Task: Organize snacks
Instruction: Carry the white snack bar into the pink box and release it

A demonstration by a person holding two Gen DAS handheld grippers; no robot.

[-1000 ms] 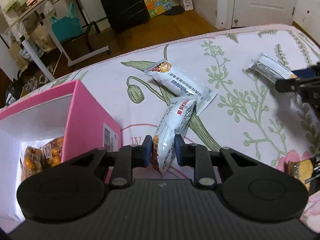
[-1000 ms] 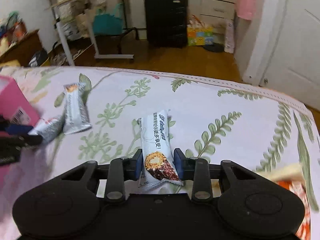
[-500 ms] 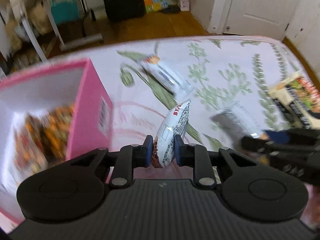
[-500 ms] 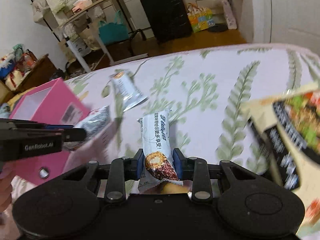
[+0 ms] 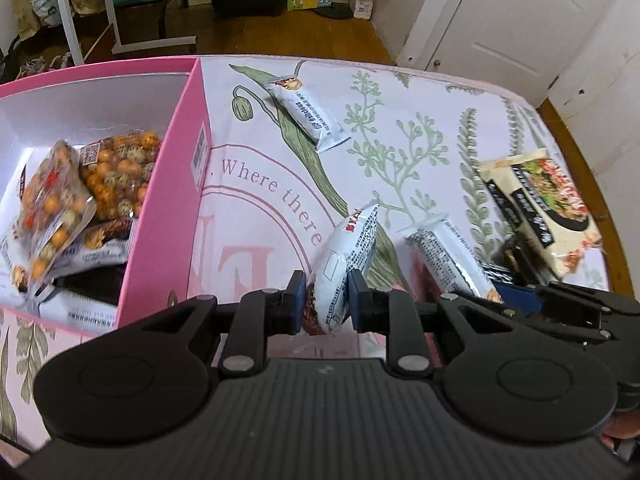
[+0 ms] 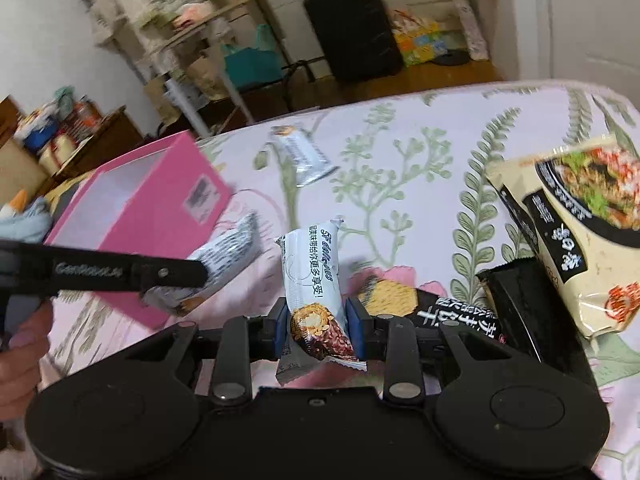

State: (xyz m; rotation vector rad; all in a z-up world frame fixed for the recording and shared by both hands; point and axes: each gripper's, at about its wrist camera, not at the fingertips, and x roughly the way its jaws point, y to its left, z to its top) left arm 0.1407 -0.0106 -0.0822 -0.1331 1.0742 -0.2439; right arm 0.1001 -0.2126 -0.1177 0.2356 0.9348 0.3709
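My left gripper [image 5: 327,300] is shut on a white snack bar [image 5: 346,252] and holds it above the flowered cloth, just right of the pink box [image 5: 168,216]. My right gripper [image 6: 316,330] is shut on another white snack bar [image 6: 314,284] and holds it above the cloth; that bar [image 5: 444,256] shows beside mine in the left wrist view. The left gripper and its bar [image 6: 216,264] show at the left of the right wrist view, in front of the pink box [image 6: 160,208]. A third white bar [image 5: 306,114] lies flat farther back.
The pink box holds bags of orange round snacks [image 5: 96,176] and other packets. A beige noodle packet [image 5: 540,204] and a black packet [image 6: 448,312] lie at the right. The cloth's far edge borders a wooden floor with a black suitcase [image 6: 352,28] and a rack.
Both grippers have lifted their bars and moved left toward the pink box. The box's inside has come more fully into the left wrist view.
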